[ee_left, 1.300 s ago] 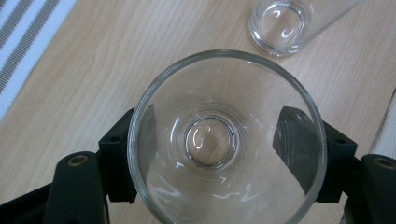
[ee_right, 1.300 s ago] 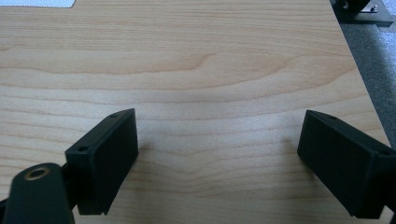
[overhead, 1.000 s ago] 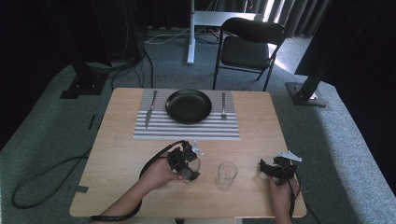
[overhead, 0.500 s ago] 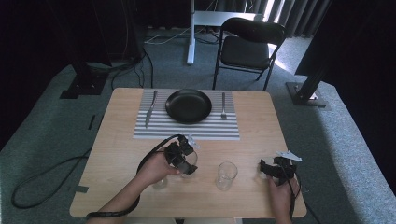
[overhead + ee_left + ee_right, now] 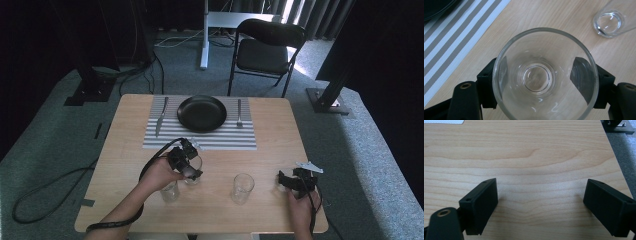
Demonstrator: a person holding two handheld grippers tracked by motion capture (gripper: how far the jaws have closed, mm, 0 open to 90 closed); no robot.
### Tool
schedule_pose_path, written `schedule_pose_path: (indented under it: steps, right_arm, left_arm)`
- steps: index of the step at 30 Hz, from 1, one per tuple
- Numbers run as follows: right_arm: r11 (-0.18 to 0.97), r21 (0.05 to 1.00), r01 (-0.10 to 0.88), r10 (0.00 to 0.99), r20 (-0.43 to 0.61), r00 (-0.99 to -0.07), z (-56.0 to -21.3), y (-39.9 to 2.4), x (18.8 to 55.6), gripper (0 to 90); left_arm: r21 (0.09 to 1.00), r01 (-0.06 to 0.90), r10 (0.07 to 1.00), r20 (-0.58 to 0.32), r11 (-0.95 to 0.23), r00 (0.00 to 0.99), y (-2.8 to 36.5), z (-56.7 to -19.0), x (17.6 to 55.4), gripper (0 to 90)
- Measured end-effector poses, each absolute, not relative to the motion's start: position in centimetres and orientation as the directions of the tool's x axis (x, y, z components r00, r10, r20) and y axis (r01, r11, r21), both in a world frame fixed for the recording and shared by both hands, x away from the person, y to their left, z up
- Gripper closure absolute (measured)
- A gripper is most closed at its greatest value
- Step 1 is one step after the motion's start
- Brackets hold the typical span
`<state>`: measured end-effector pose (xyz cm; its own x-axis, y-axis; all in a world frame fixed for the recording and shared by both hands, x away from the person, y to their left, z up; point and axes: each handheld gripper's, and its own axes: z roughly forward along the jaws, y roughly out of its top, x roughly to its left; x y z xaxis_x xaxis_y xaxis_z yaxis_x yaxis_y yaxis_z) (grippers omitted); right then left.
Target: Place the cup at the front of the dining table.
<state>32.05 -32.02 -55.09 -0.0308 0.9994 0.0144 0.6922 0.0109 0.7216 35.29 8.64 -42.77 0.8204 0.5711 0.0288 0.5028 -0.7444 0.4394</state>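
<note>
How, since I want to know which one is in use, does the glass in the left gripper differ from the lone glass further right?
The left gripper clamps the held glass between its jaws, while the lone glass stands free on the table, touched by nothing. The held glass is close to the striped mat; the lone glass is nearer the right gripper. Both are clear, empty and upright.

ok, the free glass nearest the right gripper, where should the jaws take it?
On the side wall, around mid-height, with the jaws straddling it. The glass stands upright, round and mouth up, so a level approach from its right looks best. The open right gripper sits on that side, with bare table between them.
</note>
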Motion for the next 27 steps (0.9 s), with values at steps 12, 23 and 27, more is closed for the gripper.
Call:
schedule_pose_path:
  steps: [12, 23, 27]
  right_arm:
    - [0.012, 0.722, 0.692, 0.999, 0.014, -0.032, -55.1, -32.0, 32.1, 11.7]
    - [0.011, 0.722, 0.692, 0.999, 0.014, -0.031, -55.1, -32.0, 32.0, 11.7]
    - [0.012, 0.722, 0.692, 0.999, 0.013, -0.032, -55.1, -32.0, 32.1, 11.7]
  left_arm:
    - [0.433, 0.546, 0.612, 0.015, -0.717, 0.791, 10.3, -43.1, 36.5, 28.9]
    - [0.436, 0.582, 0.66, 0.039, -0.686, 0.75, 12.0, -43.0, 37.8, 28.8]
    - [0.445, 0.6, 0.685, 0.044, -0.665, 0.727, 12.7, -42.9, 38.3, 28.8]
